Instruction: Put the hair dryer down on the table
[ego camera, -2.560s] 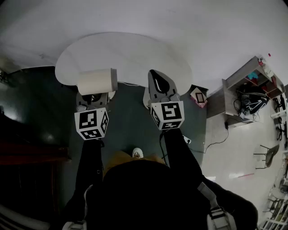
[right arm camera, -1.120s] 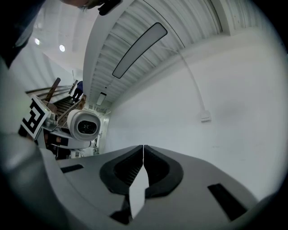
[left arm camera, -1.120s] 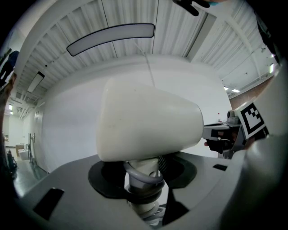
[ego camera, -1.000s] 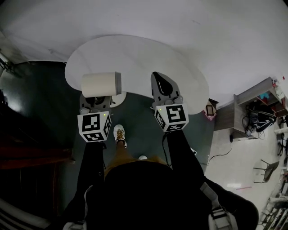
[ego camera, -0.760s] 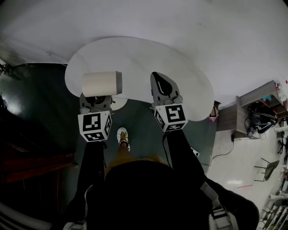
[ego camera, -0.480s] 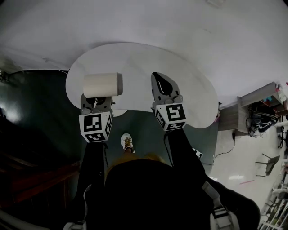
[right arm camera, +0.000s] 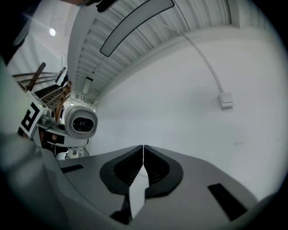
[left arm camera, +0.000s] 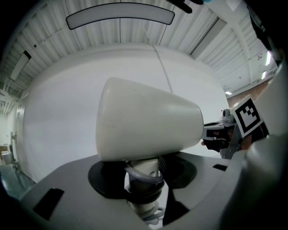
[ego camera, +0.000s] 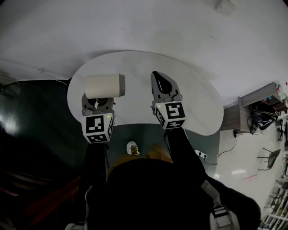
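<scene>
A white hair dryer (ego camera: 104,86) lies crosswise above my left gripper (ego camera: 97,98), which is shut on its handle (left arm camera: 143,176); the barrel (left arm camera: 144,121) points right. In the head view the dryer hangs over the near left part of the round white table (ego camera: 193,103). My right gripper (ego camera: 158,77) is shut with nothing in it, its jaws meeting at the tip (right arm camera: 143,152), and it reaches over the table's near edge. In the right gripper view the hair dryer (right arm camera: 81,125) shows end-on at the left.
A white wall stands behind the table, with a small box (ego camera: 225,5) and a cable on it. At the right are a shelf unit (ego camera: 261,103), a chair (ego camera: 269,158) and a power strip (ego camera: 201,154) on the floor. My shoe (ego camera: 132,147) is below the table edge.
The table has come closer in the head view: both grippers have moved forward from over the dark floor to over its near edge. The hold on the hair dryer is the same.
</scene>
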Demonstrator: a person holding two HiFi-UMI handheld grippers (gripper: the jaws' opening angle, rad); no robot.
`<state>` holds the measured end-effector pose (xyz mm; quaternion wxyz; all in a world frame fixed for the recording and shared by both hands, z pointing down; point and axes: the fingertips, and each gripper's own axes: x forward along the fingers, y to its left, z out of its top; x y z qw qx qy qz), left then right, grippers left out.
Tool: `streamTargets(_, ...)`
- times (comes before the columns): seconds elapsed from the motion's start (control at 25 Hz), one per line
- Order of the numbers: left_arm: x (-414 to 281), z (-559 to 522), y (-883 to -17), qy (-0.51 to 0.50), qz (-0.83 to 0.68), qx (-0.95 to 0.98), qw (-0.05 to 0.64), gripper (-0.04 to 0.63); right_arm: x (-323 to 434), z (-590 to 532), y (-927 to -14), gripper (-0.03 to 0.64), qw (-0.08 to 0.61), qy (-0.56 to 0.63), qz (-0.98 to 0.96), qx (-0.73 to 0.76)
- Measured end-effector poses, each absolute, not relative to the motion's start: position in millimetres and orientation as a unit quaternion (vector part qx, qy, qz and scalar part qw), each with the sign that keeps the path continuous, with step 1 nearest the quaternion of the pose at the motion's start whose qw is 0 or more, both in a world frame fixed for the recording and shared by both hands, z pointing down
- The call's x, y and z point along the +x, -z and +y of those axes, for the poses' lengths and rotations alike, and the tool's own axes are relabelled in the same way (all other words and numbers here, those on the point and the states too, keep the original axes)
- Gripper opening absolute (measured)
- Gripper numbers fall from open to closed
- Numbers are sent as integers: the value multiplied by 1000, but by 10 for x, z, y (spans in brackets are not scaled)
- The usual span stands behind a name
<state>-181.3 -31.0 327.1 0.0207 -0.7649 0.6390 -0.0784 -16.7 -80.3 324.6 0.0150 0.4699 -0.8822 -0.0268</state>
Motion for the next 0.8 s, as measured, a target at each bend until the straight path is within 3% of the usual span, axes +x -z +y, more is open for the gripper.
streamTargets(0.8, -1922, -1308, -3534, 92, 639, -764, -5, 209, -226, -1904, -3507, 28, 26, 3, -880, 474)
